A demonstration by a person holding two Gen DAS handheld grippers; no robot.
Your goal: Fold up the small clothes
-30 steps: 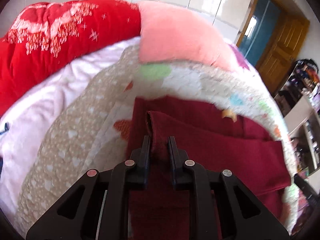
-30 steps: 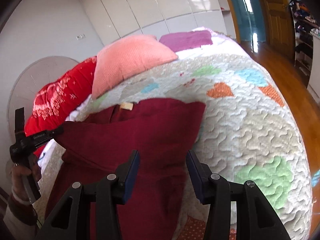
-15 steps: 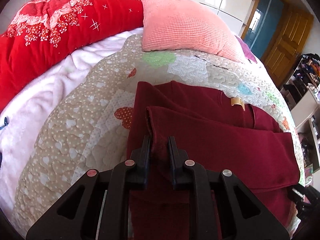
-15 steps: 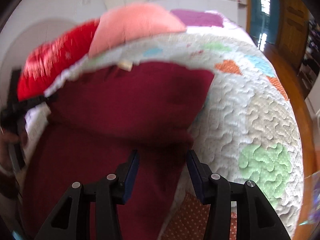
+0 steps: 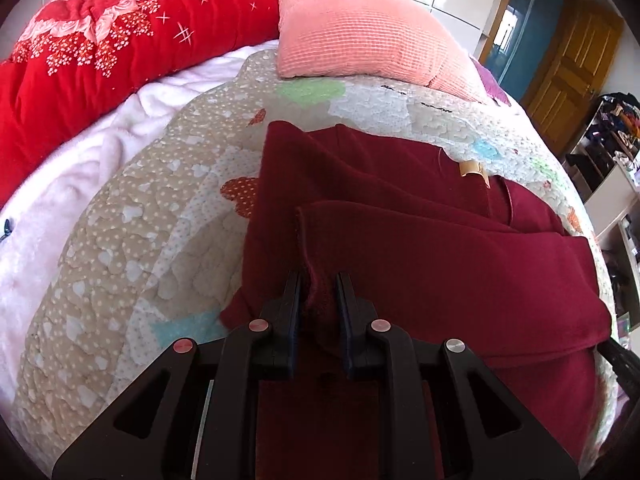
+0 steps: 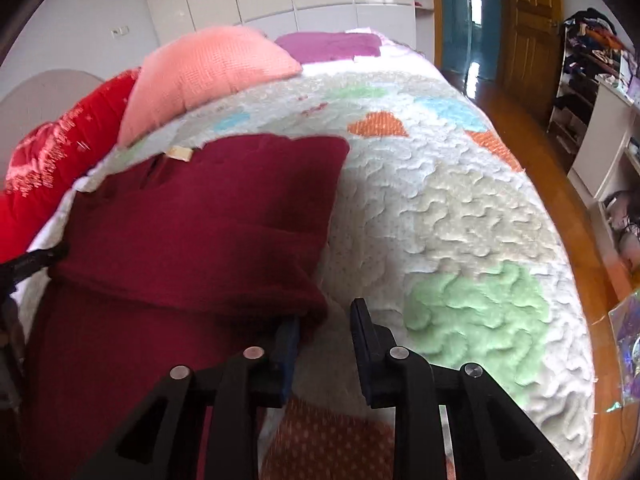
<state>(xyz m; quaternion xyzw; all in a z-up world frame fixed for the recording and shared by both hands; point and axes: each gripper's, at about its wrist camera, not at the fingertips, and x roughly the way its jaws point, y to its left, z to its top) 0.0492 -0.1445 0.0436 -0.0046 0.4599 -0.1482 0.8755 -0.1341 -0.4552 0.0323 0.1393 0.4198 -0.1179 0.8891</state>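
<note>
A dark red garment (image 5: 420, 240) lies on the patchwork quilt (image 5: 160, 248), one part folded over the rest, a tan label (image 5: 472, 168) near its collar. My left gripper (image 5: 318, 280) is shut on the left edge of the folded layer. In the right wrist view the same garment (image 6: 192, 232) fills the left side. My right gripper (image 6: 324, 320) is open, its left finger at the garment's right folded corner, its right finger over the bare quilt (image 6: 460, 220). The left gripper's tip (image 6: 32, 260) shows at that view's left edge.
A pink pillow (image 5: 360, 28) and a red quilted blanket (image 5: 100, 52) lie at the head of the bed, with a white fleece (image 5: 80, 168) below them. A wooden floor (image 6: 560, 168), door and shelves with clutter (image 6: 600, 92) stand to the right of the bed.
My left gripper has lowered the held fold toward the garment on the bed. My right gripper has moved down and right to the fold's right corner, still open.
</note>
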